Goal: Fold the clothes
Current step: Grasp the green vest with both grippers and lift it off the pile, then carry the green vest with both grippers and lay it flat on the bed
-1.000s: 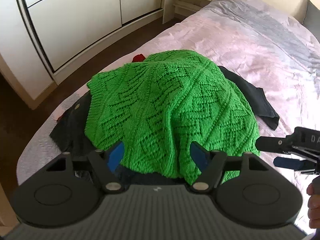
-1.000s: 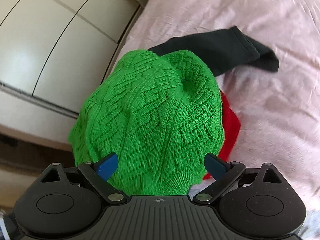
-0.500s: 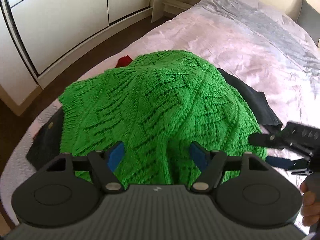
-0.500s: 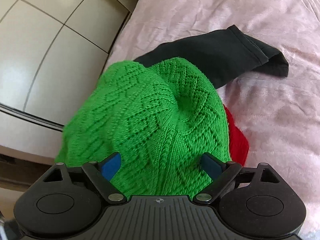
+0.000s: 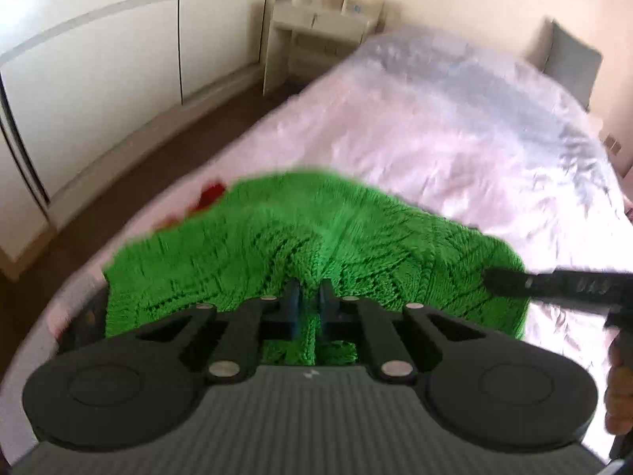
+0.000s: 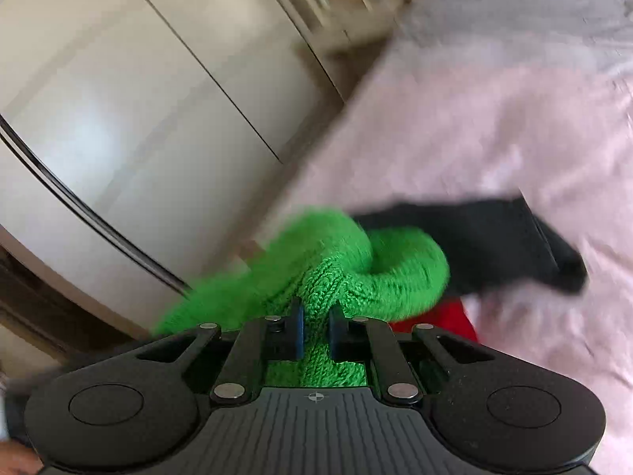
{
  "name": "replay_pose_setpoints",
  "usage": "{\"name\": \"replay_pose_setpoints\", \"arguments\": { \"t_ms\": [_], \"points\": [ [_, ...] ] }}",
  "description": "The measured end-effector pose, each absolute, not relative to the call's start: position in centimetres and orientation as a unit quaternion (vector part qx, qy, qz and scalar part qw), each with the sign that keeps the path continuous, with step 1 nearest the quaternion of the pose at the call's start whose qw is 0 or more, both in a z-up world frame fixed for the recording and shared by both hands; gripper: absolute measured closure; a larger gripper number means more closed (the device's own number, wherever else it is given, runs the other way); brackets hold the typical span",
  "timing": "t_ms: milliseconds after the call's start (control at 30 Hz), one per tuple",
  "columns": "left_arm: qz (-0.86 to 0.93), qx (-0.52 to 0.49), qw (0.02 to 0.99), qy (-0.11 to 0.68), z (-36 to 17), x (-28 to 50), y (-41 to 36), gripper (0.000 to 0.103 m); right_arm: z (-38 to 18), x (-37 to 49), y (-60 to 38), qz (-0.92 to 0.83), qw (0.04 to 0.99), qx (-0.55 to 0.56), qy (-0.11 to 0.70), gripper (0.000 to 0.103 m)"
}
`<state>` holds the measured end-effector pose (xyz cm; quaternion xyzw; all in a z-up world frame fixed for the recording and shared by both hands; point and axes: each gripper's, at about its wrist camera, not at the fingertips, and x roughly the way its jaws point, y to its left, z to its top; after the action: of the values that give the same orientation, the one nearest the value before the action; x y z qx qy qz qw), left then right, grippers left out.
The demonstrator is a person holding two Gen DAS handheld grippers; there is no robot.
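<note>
Sweater [image 5: 316, 245] in bright green openwork knit, patterned with zigzag and diamond ridges, lies bunched at the near end of a bed [image 5: 455, 138], pinched at two places along its near edge. In the left wrist view, the left gripper [image 5: 309, 301], matte black with blue-padded fingers [image 5: 293, 303], is clamped tight on a raised fold of the yarn, more green showing beneath through the frame. At the right of that view, the right gripper reaches in sideways as a long black bar [image 5: 554, 283] meeting the sweater's right edge, with part of a hand [image 5: 618, 396] behind it. In the right wrist view, the right gripper [image 6: 316, 328] likewise squeezes a thick ribbed ridge of sweater [image 6: 328, 277] between its blue pads, the knit curling beyond into two soft rounded lobes. A red garment [image 6: 443, 318] peeks out just under the green on the right, and a flat black garment [image 6: 494, 245] with a hemmed edge spreads past it over the bed. A sliver of red [image 5: 211, 194] also shows at the sweater's far left edge in the left view. Farther off, the pale pink bedcover [image 6: 514, 118], smooth and faintly glossy with shallow creases, runs to a grey pillow [image 5: 569, 59]. Glossy cream wardrobe doors [image 5: 118, 59] line the left wall above dark flooring, and a small cream bedside table [image 5: 324, 31] stands at the far corner, blurred.
</note>
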<state>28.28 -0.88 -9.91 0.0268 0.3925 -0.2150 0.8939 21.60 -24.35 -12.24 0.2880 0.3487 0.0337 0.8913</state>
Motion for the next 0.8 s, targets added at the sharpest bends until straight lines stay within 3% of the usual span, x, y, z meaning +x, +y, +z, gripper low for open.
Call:
{"name": "replay_pose_setpoints", "arguments": {
  "t_ms": [400, 567, 700, 733, 767, 800],
  "points": [
    [-0.334, 0.005, 0.920, 0.207, 7.1, 18.4, -3.8, 0.097, 3.0, 8.8, -30.2, 0.049, 0.933, 0.335, 0.124, 0.094],
    [-0.420, -0.005, 0.891, 0.171, 11.1, 10.3, -8.1, 0.097, 8.5, -2.1, -33.8, -0.007, 0.946, 0.318, 0.063, 0.094],
    [-0.496, -0.017, 0.848, 0.186, 11.7, 4.0, -12.8, 0.096, 10.7, -10.9, -37.0, -0.076, 0.952, 0.291, 0.063, 0.091],
    [-0.510, -0.009, 0.836, 0.202, 11.4, 2.5, -14.5, 0.094, 10.9, -12.8, -37.9, -0.098, 0.952, 0.278, 0.079, 0.078],
    [-0.512, 0.002, 0.831, 0.219, 10.7, 1.2, -15.9, 0.094, 10.7, -14.8, -38.9, -0.121, 0.950, 0.266, 0.108, 0.055],
    [-0.511, 0.013, 0.827, 0.236, 10.0, 0.0, -17.3, 0.094, 10.0, -16.7, -39.8, -0.146, 0.946, 0.258, 0.128, 0.042]
  ]
}}
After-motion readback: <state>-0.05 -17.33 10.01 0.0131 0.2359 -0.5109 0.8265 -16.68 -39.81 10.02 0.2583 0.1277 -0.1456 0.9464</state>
